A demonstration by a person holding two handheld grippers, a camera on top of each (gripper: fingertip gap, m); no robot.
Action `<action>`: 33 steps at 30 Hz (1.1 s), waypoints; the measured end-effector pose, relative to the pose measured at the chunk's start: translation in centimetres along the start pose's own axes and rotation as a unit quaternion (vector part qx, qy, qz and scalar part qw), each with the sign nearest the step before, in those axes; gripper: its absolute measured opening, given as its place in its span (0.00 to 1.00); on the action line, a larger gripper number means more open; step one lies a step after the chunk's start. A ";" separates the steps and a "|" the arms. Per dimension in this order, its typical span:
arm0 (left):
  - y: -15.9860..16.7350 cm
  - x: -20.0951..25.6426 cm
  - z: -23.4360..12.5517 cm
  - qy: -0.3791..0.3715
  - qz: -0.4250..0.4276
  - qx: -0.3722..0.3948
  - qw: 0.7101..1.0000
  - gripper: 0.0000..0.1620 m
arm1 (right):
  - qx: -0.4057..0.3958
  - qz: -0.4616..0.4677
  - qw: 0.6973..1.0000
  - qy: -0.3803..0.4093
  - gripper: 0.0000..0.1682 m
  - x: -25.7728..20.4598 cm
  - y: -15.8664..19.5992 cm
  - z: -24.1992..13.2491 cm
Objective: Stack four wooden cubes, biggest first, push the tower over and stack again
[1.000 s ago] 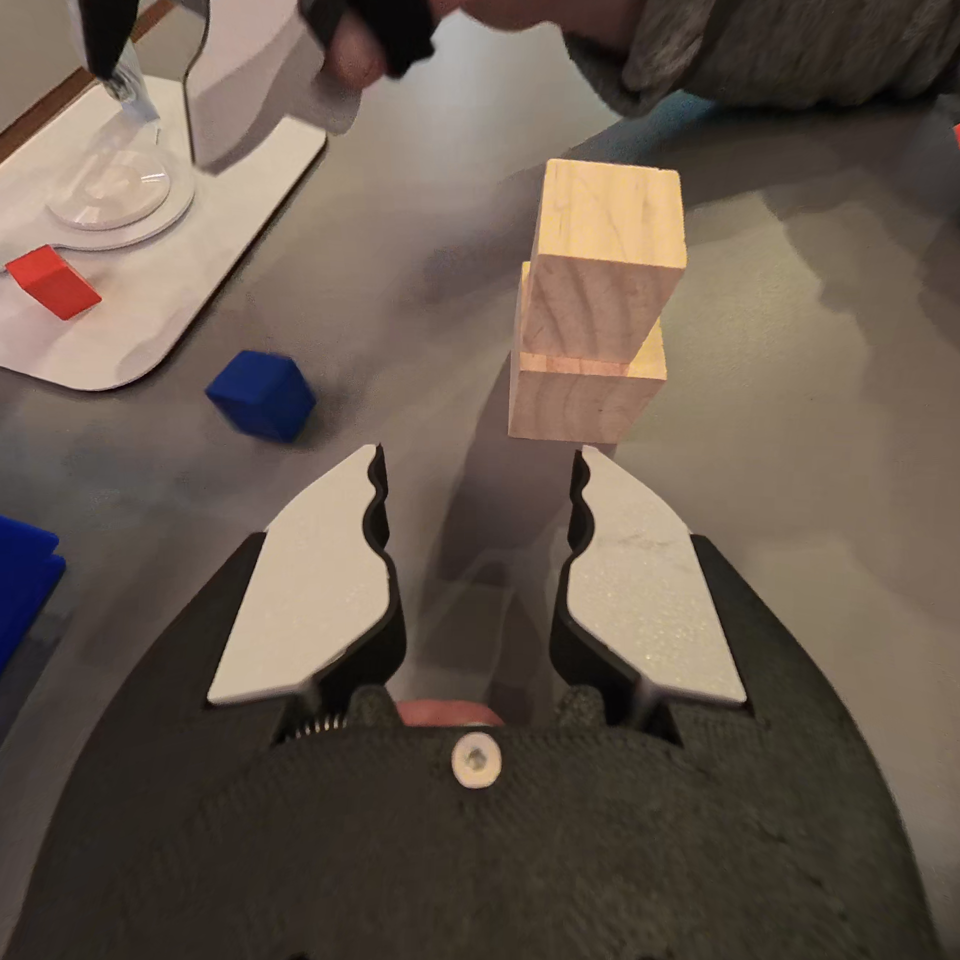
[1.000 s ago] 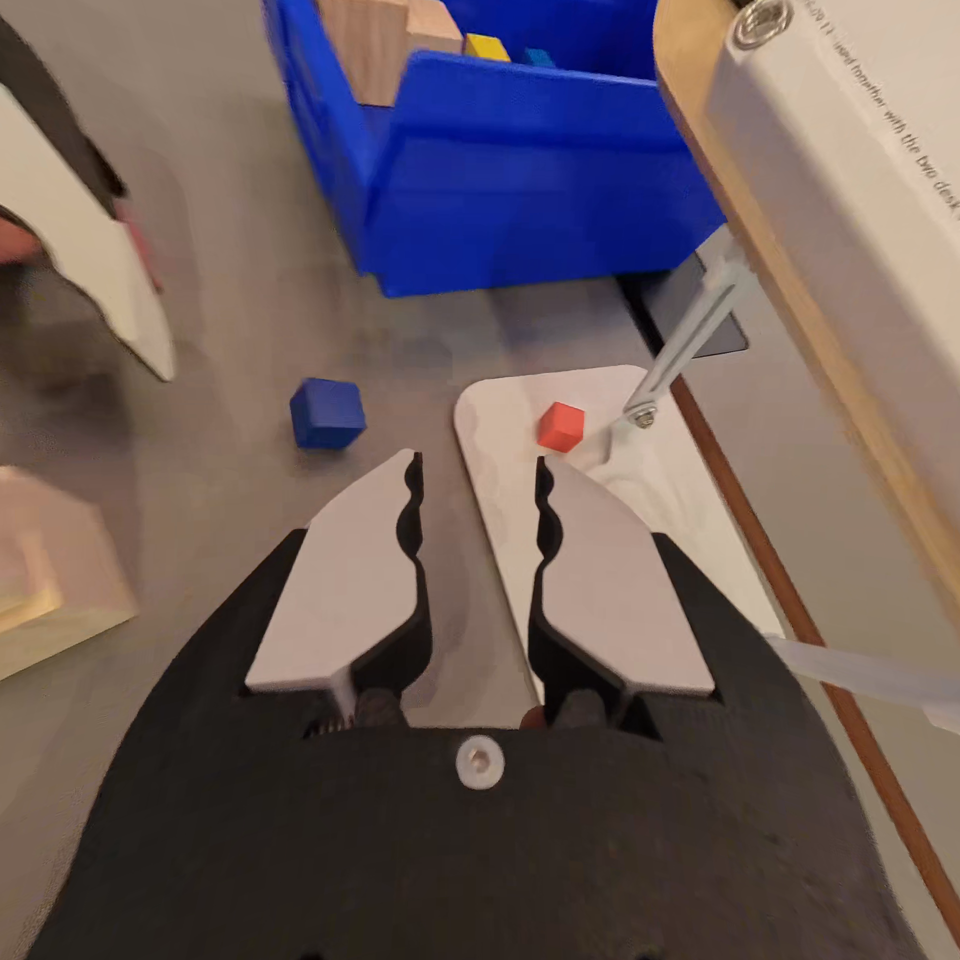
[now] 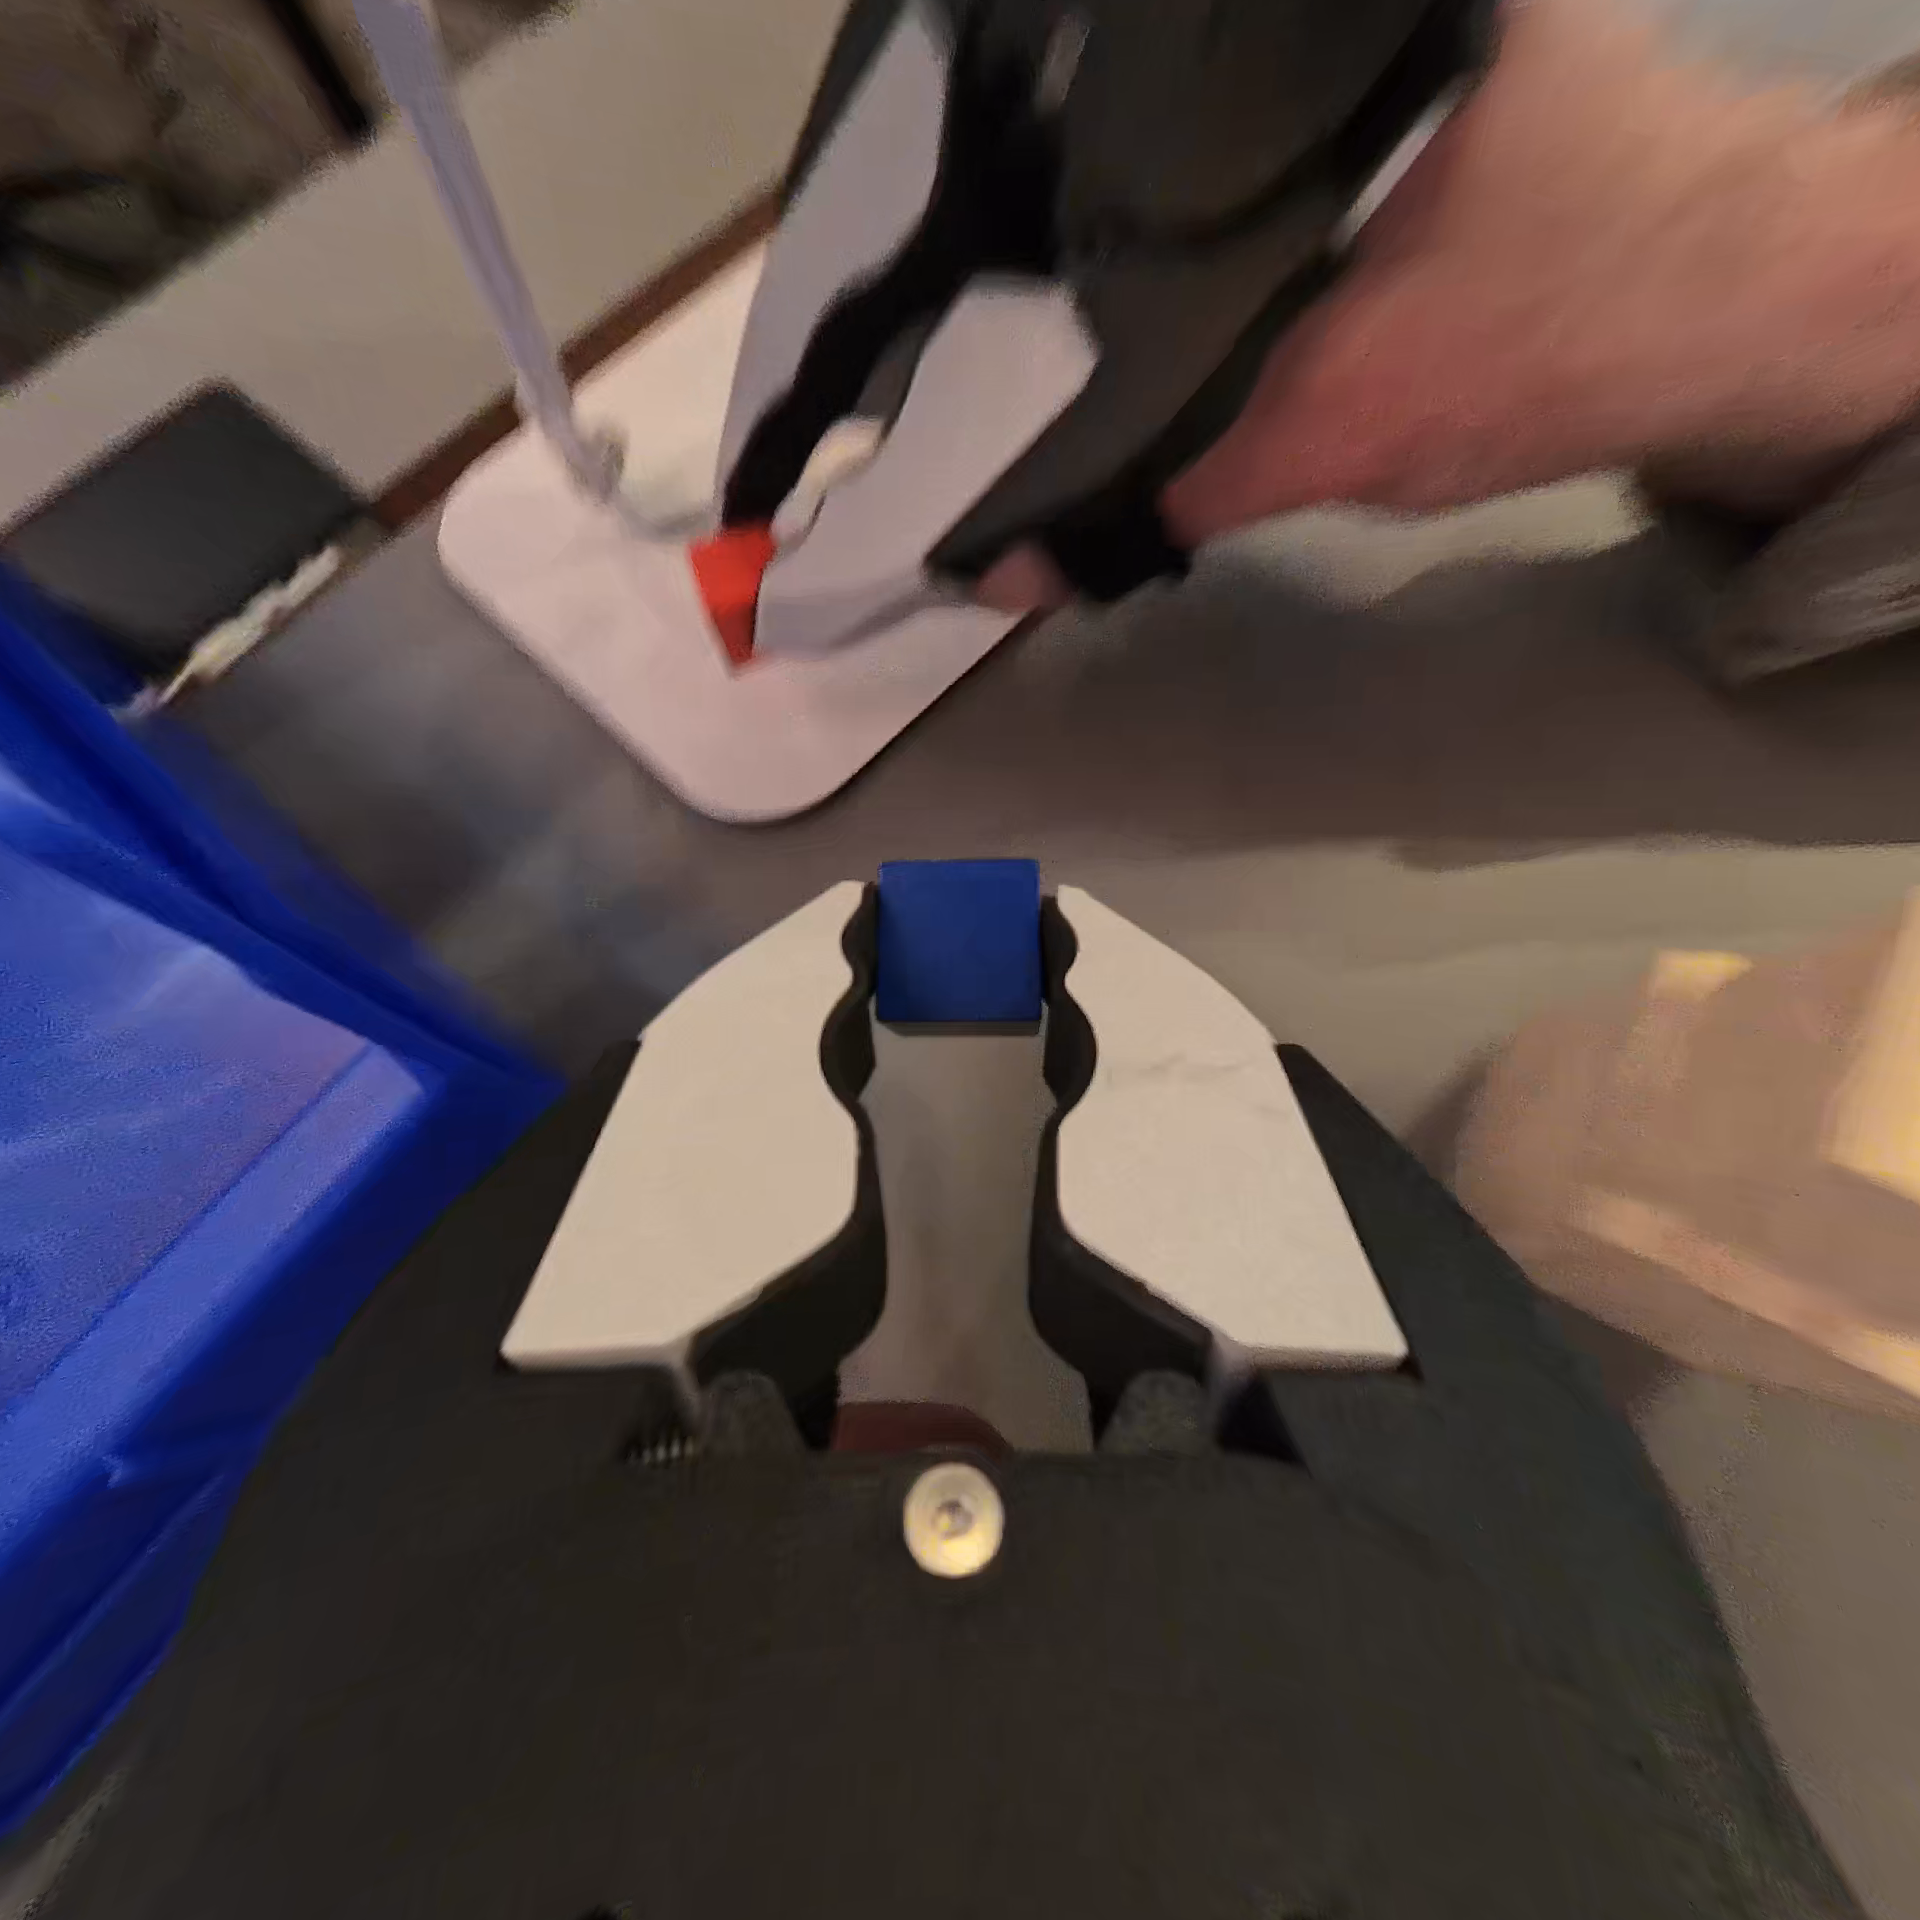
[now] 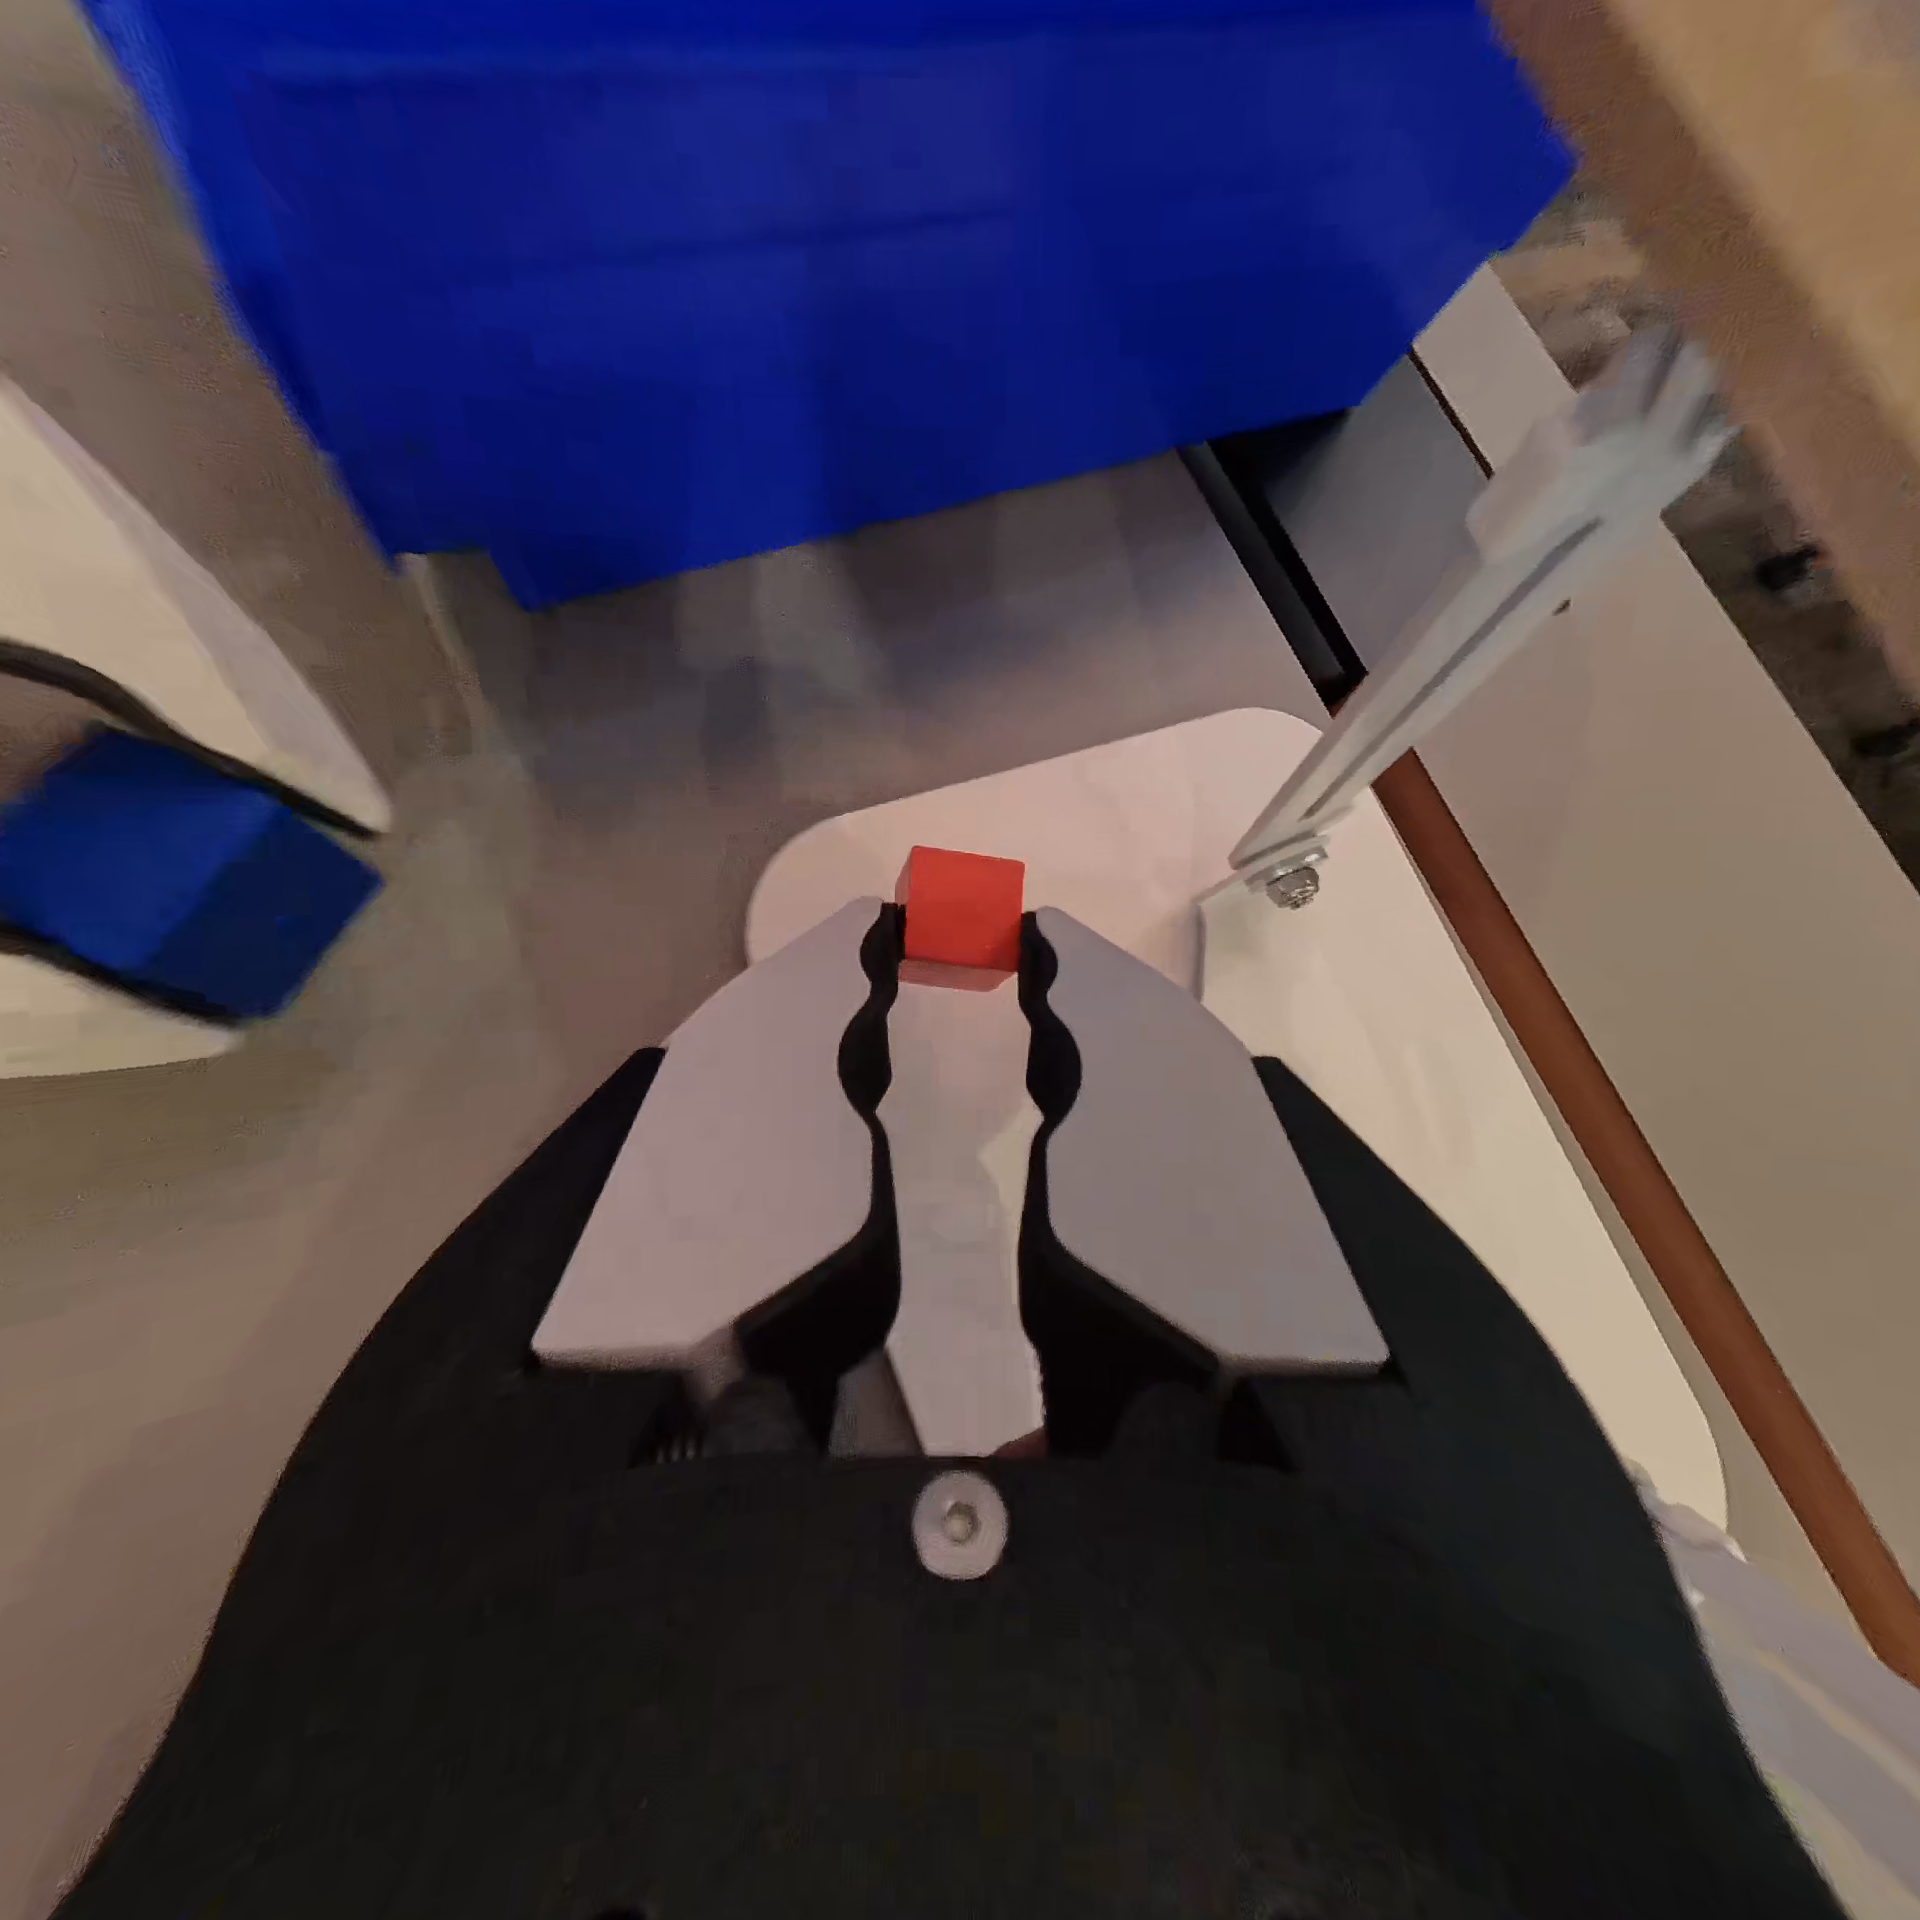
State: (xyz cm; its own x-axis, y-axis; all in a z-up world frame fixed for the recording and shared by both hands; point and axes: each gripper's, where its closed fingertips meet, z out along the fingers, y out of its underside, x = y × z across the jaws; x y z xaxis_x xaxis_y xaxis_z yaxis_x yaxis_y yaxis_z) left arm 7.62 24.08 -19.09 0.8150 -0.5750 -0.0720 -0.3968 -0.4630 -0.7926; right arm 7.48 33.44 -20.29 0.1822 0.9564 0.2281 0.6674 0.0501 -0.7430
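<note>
Risk sits in the two small grips: the left gripper (image 3: 958, 940) pinches the blue cube (image 3: 957, 948) only at its fingertips, and the right gripper (image 4: 956, 925) clamps the red cube (image 4: 960, 906) the same way, over the white base plate (image 4: 1122, 821). A twist could pop either cube loose. The two stacked wooden cubes (image 3: 1704, 1153) stand to the right on the desk (image 3: 1247, 748), blurred; a hasty placement could topple them.

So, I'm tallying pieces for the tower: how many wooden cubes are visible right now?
4: blue cube in left claw, red cube in right claw, two blurred plain cubes stacked at right. Others may be hidden.
</note>
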 end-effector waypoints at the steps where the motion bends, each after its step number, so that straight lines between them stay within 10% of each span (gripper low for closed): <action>1: -1.6 1.3 -1.8 0.029 -0.004 0.030 0.999 0.18 | 0.005 -0.008 1.000 -0.007 0.13 -0.5 -0.1 -0.7; 6: -6.2 9.3 -8.0 0.141 0.081 0.097 0.982 0.17 | 0.022 -0.022 0.999 -0.040 0.13 -2.7 0.6 -3.5; 12: -3.2 13.2 -6.4 0.193 0.127 0.005 0.973 0.17 | 0.027 -0.027 0.998 -0.047 0.13 -3.3 1.4 -5.3; 20: -2.8 11.7 -7.2 0.178 0.105 0.018 0.978 0.43 | 0.060 -0.041 0.993 -0.088 0.13 -4.6 -0.2 -8.4; 27: 0.4 6.5 -8.7 0.158 0.052 0.054 0.985 0.34 | 0.122 -0.082 0.948 -0.281 0.13 -11.4 -4.0 -17.8; 33: 4.1 5.3 -5.6 0.148 0.043 -0.019 0.988 0.32 | 0.078 -0.106 0.934 -0.331 0.13 -15.4 -3.4 -18.2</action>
State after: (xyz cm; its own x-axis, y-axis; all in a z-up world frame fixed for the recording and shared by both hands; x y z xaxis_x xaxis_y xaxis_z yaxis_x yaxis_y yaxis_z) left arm 7.94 15.30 -19.34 0.6203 -0.7830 0.0467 -0.4796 -0.4257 -0.7673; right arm 15.51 13.37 -9.82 -0.4636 0.8858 -0.0193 0.5146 0.2514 -0.8197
